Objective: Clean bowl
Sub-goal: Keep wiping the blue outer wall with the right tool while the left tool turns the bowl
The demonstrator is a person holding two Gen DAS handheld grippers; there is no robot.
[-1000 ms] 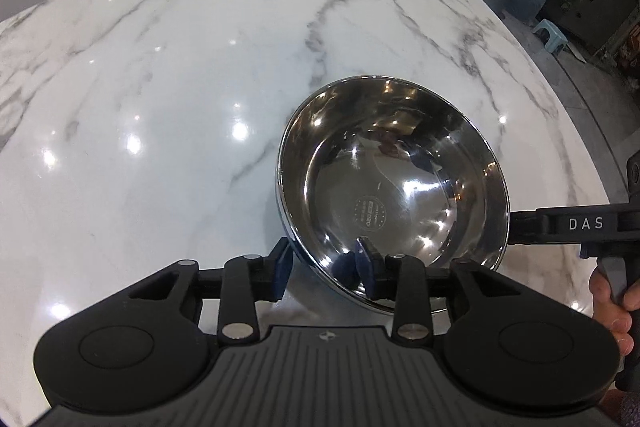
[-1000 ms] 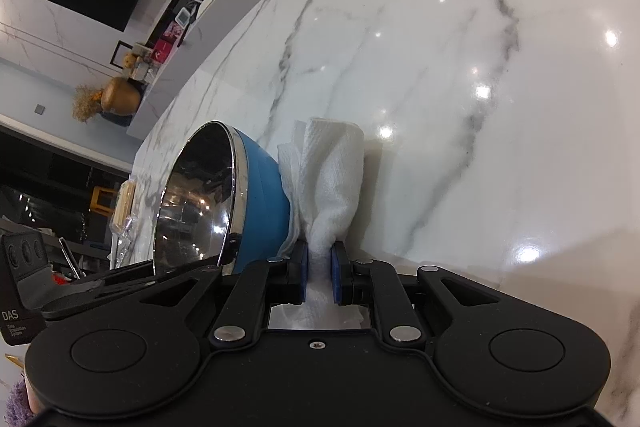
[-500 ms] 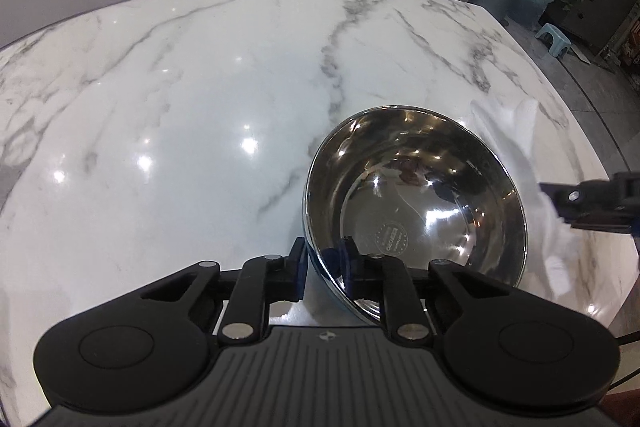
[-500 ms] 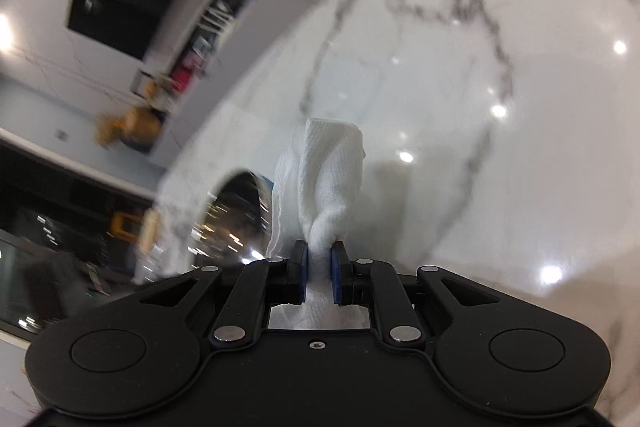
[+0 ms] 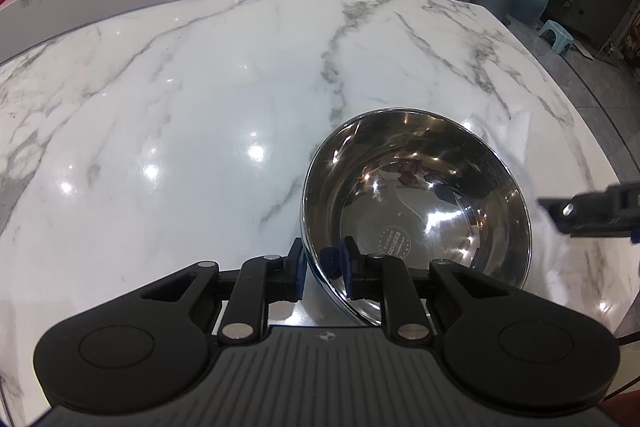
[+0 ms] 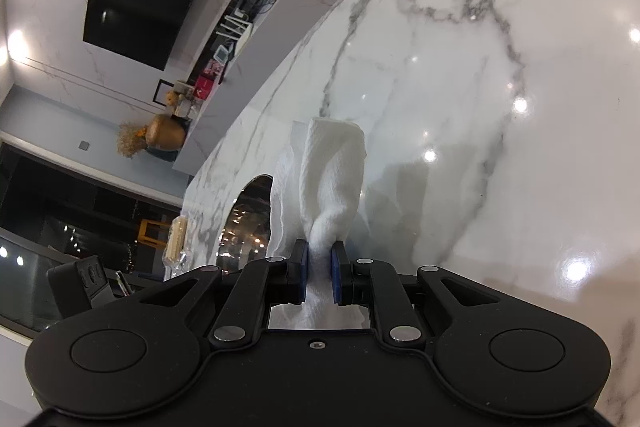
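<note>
Step in hand, by judgement: pre-wipe, bowl held, wiper staged beside it, no contact with the inside yet.

Left gripper (image 5: 321, 269) clamped on near rim of shiny round stainless-steel bowl (image 5: 416, 203), one blue pad outside the wall, one inside. Bowl near right edge of white grey-veined marble countertop (image 5: 200, 107), tipped up on its side. Whether the lower edge touches the marble: cannot tell. Round thing, no real long axis; axis of symmetry tilted, mouth facing toward left wrist camera and up, stamped round logo visible on the bottom. Inside looks bright, reflections only; dirt not discernible.

Right gripper (image 6: 319, 273) closed on bunched end of white textured paper towel (image 6: 334, 179), free folded end sticking forward past the fingers. Towel's long axis in line with the fingers, pointing away from the camera over the marble. Bowl rim showing just left of the towel in right wrist view, close beside, not touching as far as visible. Right gripper tip also at right edge of left wrist view, beside the bowl's right rim, blurred.

Next move, judged: swing towel end left over the rim into the hollow, press on inner wall, sweep round. Needs firm hold on the rim, else bowl likely to slip or rotate under the push.
</note>
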